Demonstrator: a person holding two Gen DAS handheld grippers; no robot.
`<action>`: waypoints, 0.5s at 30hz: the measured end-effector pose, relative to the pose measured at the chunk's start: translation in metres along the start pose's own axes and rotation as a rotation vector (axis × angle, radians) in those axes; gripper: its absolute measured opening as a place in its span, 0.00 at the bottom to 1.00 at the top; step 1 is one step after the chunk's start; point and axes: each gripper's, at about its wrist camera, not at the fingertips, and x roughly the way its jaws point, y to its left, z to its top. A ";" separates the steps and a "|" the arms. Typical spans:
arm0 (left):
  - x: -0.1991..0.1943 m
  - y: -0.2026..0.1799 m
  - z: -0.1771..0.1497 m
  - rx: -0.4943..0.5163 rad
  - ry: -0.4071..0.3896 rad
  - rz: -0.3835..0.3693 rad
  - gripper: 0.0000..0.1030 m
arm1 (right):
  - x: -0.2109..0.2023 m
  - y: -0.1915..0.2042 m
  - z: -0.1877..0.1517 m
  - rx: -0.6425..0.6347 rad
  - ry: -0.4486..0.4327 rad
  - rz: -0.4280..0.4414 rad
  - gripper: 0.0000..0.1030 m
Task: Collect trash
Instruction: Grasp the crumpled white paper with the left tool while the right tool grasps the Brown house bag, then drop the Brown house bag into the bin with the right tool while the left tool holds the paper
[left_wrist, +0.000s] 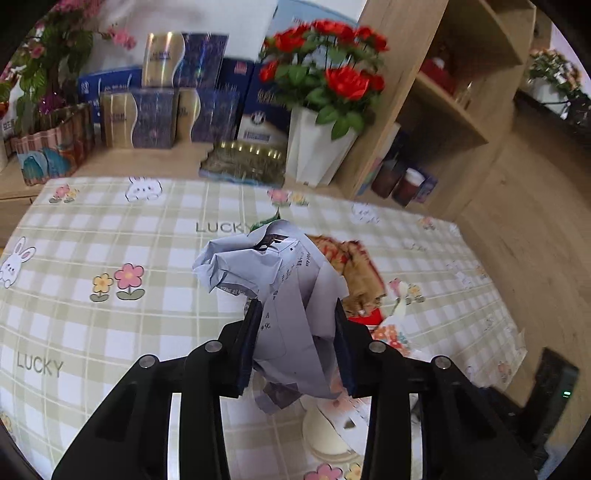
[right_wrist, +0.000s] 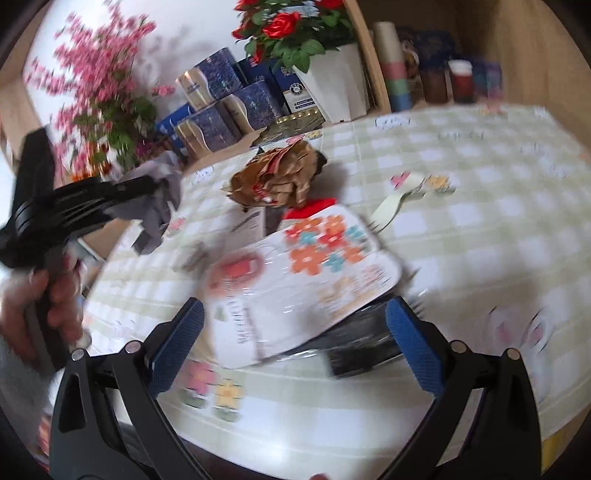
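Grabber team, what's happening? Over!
Left gripper shut on crumpled white paper. Right gripper open over flowered plastic packet. Crumpled brown wrapper waiting.

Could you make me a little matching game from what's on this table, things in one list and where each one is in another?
Things:
1. crumpled white paper
2. brown paper wad
3. flowered wrapper
4. red roses

Places:
A. in a white pot by the shelf
B. loose on the checked cloth, at mid-table
C. pinched between the left gripper's pads
D. lying in front of the open right gripper

Pairs: 1-C, 2-B, 3-D, 4-A
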 end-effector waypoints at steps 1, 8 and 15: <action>-0.008 -0.002 -0.002 -0.006 -0.009 -0.007 0.35 | 0.001 0.003 -0.004 0.036 -0.004 0.025 0.95; -0.058 0.010 -0.049 -0.045 -0.049 -0.021 0.37 | 0.009 0.015 -0.023 0.141 0.005 0.084 0.92; -0.082 0.029 -0.077 -0.094 -0.057 -0.032 0.37 | 0.028 -0.001 -0.009 0.156 -0.011 -0.027 0.85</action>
